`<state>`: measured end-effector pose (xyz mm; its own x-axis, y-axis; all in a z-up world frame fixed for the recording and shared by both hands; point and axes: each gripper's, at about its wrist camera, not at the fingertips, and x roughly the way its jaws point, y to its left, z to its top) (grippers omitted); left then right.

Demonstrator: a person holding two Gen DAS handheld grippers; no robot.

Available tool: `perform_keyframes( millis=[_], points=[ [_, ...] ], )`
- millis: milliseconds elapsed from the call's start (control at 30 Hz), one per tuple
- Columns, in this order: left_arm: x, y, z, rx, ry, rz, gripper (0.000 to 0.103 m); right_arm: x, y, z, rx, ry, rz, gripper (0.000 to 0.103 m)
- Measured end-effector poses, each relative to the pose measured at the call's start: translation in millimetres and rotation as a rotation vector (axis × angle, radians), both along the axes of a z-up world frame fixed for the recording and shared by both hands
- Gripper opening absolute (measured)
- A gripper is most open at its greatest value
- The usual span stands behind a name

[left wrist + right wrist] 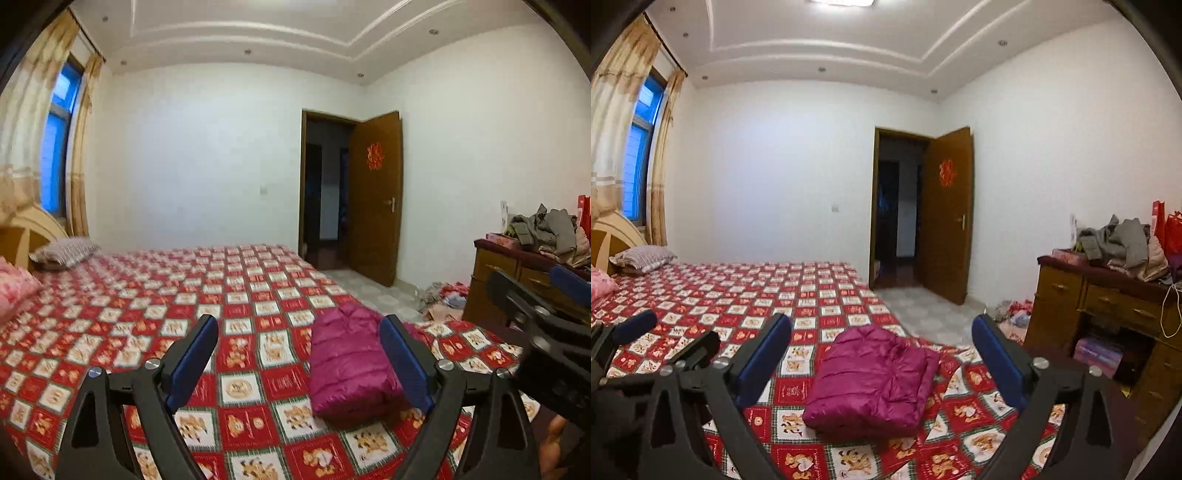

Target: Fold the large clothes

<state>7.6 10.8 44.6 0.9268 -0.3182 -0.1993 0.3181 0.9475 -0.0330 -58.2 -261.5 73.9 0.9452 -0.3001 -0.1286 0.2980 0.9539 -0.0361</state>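
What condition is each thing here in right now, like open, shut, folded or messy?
Magenta jacket: folded, lying on the bed.
Left gripper: open, holding nothing.
Right gripper: open, holding nothing.
Door: open.
Grey clothes: heaped unfolded on the dresser.
Curtains: partly drawn aside.

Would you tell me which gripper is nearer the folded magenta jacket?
Right, though barely. The right gripper faces the magenta jacket head-on; the left gripper sits off its left side. Both are open, touching nothing.

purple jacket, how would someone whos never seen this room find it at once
Start at the big bed with the red-and-white checked cartoon bedspread. Near its foot corner, on the side toward the open wooden door, lies the jacket, folded into a puffy block. It is the only plain magenta, quilted thing on the patterned cover.
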Motion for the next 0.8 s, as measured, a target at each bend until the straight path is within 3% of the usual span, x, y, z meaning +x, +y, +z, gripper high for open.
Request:
perform_keyframes(
  millis=[300,533,800],
  points=[
    [-22.4,-3.9,20.0,-0.016,-0.085,0.009,0.098,-32.9,-23.6,3.5,0.111,-0.154,0.008,0.103],
    [-22.5,-1.3,20.0,-0.025,-0.085,0.001,0.098,-27.9,-35.7,-2.9,0.167,-0.145,-0.012,0.103],
    [-23.0,-0.5,19.5,-0.034,-0.084,0.003,0.099,-33.0,-18.9,-1.2,0.118,-0.139,-0.015,0.103]
  ],
)
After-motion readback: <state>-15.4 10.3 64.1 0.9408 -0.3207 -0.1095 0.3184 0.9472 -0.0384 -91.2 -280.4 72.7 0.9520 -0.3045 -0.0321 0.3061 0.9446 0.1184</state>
